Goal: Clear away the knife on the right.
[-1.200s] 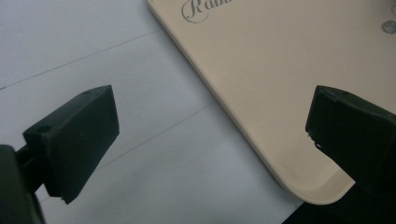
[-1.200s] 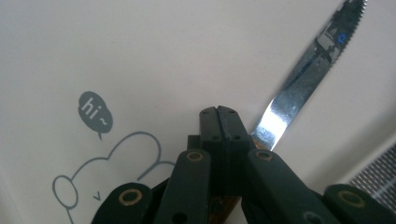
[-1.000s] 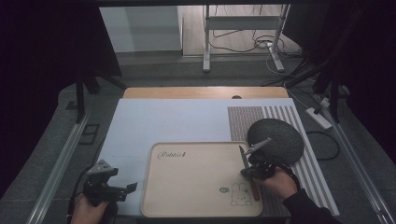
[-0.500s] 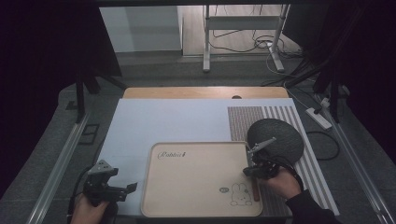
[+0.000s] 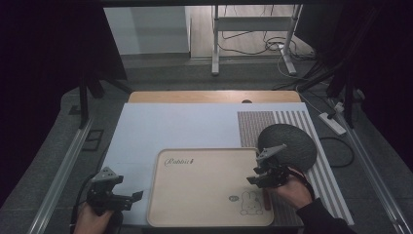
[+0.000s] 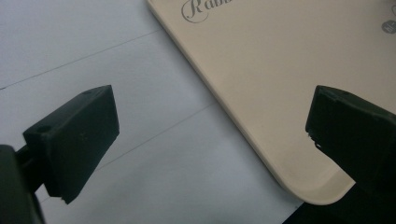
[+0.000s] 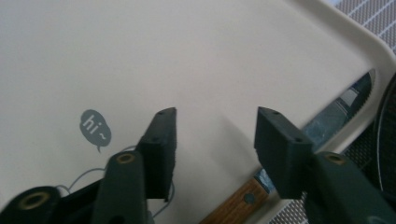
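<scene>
A cream tray point(image 5: 204, 195) printed with a rabbit lies at the table's front centre. A knife point(image 7: 343, 105) with a wooden handle point(image 7: 239, 201) rests along the tray's right rim, its handle point(image 5: 266, 200) just ahead of the person's right hand. My right gripper point(image 5: 252, 179) hovers over the tray's right part beside the knife; in the right gripper view it point(image 7: 215, 135) stands open with nothing between its jaws. My left gripper point(image 5: 136, 195) is off the tray's front left corner point(image 6: 308, 186), and it point(image 6: 210, 135) stands wide open over the white table.
A dark round plate point(image 5: 290, 141) sits on a striped mat point(image 5: 258, 122) right of the tray, close behind the right gripper. The plate's edge point(image 7: 388, 140) runs just past the knife blade. White table surface point(image 5: 185, 126) extends behind the tray.
The right gripper has shifted slightly to the right, toward the tray's rim and the knife. The left gripper has stayed where it was.
</scene>
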The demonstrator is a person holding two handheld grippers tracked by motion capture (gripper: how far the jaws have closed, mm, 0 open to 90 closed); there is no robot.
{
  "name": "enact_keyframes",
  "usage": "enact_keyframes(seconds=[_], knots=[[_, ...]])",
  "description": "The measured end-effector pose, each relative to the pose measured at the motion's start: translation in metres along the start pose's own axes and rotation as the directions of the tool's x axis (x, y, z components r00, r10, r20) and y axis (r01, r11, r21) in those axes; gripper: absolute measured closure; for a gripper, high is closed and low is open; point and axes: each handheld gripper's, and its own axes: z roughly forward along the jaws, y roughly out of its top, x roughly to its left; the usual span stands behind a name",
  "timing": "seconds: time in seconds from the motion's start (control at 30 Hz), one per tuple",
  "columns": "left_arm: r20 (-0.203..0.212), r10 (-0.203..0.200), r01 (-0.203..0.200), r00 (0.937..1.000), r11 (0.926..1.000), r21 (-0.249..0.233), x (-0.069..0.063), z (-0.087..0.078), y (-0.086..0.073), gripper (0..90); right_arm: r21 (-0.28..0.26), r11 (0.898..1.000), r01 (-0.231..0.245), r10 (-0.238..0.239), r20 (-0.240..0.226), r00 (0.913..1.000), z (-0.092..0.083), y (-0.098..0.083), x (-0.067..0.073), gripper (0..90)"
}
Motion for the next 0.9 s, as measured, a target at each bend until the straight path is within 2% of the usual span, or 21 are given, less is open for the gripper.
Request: enact_keyframes(seconds=[0.13, 0.33, 0.47, 0.53, 0.6, 0.67, 0.73, 0.9], knots=[[0.000, 0.003, -0.003, 1.0000, 1.0000, 0.002, 0.000, 0.000, 0.000, 2.7, -0.018, 1.000, 0.003, -0.002, 0.009, 1.0000, -0.002, 0.002, 0.002, 38.0], [-0.001, 0.003, -0.003, 1.0000, 1.0000, 0.003, 0.000, 0.000, 0.000, 2.7, -0.043, 0.999, -0.007, 0.006, -0.012, 0.9999, -0.005, 0.003, 0.002, 23.6], [0.000, 0.002, -0.002, 1.0000, 1.0000, 0.003, 0.000, 0.000, 0.000, 2.7, -0.046, 0.999, 0.000, 0.001, 0.021, 0.9998, -0.006, 0.003, 0.003, 9.9], [0.000, 0.002, -0.002, 1.0000, 1.0000, 0.002, 0.000, 0.000, 0.000, 2.7, -0.046, 0.999, 0.001, 0.000, 0.031, 0.9995, -0.008, 0.003, 0.003, 8.0], [0.000, 0.001, -0.001, 1.0000, 1.0000, 0.002, 0.000, 0.000, 0.000, 2.7, -0.040, 0.999, -0.006, 0.006, 0.015, 0.9999, -0.010, 0.002, 0.001, 8.0], [0.001, 0.001, -0.001, 1.0000, 1.0000, 0.002, 0.001, 0.000, 0.000, 2.7, -0.058, 0.998, -0.008, 0.009, 0.018, 0.9998, -0.012, 0.001, 0.000, 7.2], [0.000, 0.000, 0.000, 1.0000, 1.0000, 0.002, 0.001, 0.000, 0.000, 2.7, -0.067, 0.998, -0.012, 0.014, 0.022, 0.9997, -0.014, 0.000, -0.001, 2.4], [0.001, -0.002, 0.002, 1.0000, 1.0000, 0.002, 0.001, 0.000, 0.000, 2.7, -0.092, 0.996, -0.021, 0.024, 0.036, 0.9990, -0.019, -0.004, -0.003, 0.1]])
